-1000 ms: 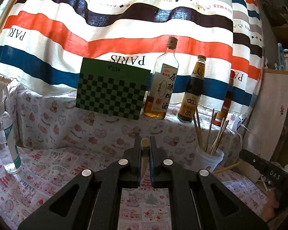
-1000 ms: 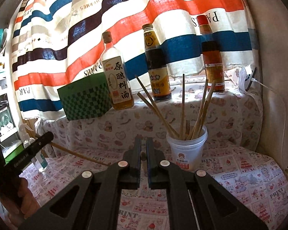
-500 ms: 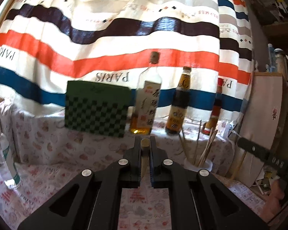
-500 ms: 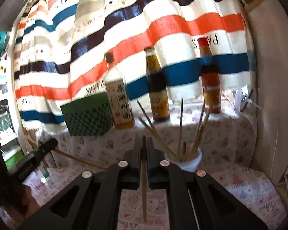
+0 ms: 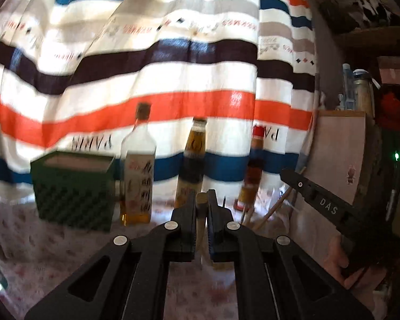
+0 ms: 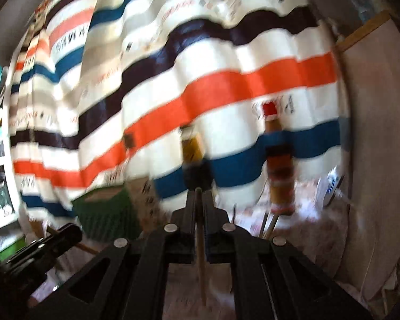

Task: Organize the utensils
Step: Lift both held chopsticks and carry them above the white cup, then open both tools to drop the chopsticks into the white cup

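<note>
Left gripper (image 5: 201,200) clamped on a chopstick (image 5: 200,224); right gripper (image 6: 198,194) likewise on another chopstick (image 6: 200,253). Thin grips, sticks hanging: liable to pivot, slip, or clip bottles (image 5: 137,176) at far ledge.

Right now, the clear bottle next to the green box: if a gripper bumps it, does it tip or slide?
Probably tips rather than slides. The clear bottle is tall and narrow with a slim neck, and only a low band of amber liquid shows at its base, so likely light. It stands on patterned cloth, which should grip its base. It looks like glass, so likely fragile.
</note>
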`<state>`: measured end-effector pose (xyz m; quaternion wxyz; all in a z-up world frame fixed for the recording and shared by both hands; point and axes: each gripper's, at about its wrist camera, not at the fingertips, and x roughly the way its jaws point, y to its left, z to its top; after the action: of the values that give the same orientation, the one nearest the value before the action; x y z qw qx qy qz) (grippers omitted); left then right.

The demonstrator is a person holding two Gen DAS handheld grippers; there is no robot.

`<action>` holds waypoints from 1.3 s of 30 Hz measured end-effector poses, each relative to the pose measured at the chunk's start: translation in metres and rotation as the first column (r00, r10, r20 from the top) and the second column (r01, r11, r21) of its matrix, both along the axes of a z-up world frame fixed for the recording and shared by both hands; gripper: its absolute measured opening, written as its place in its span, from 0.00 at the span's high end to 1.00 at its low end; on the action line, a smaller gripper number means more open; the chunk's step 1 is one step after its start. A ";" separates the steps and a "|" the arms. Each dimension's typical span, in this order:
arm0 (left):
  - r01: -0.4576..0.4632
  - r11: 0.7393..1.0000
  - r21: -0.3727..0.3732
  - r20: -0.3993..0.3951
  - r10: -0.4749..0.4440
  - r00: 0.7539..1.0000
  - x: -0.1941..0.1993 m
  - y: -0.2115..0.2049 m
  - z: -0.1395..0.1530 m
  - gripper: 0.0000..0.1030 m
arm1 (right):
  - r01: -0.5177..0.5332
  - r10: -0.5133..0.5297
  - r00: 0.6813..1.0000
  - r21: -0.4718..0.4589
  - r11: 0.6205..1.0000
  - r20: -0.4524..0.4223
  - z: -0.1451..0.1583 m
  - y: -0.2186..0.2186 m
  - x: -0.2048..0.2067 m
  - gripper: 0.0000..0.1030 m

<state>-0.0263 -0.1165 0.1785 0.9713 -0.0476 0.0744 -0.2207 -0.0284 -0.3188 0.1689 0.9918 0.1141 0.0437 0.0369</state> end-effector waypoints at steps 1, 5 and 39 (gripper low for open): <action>0.005 1.000 0.004 0.011 -0.005 1.000 0.002 -0.005 0.003 0.95 | 0.013 -0.013 0.999 -0.002 1.000 0.036 0.001 -0.003 0.000 0.96; 0.029 1.000 0.008 -0.004 -0.028 1.000 0.017 -0.026 0.000 0.95 | 0.057 -0.059 0.993 0.029 0.998 0.100 -0.011 -0.021 0.016 0.96; -0.021 0.999 0.033 -0.142 0.025 0.990 0.068 -0.028 -0.066 0.37 | 0.046 -0.031 0.985 0.083 0.995 -0.170 -0.041 -0.051 0.071 0.69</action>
<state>0.0416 -0.1448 0.1129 0.9667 -0.0489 0.1463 -0.2042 0.0424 -0.3698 0.1282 0.9792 0.1606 0.1238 0.0098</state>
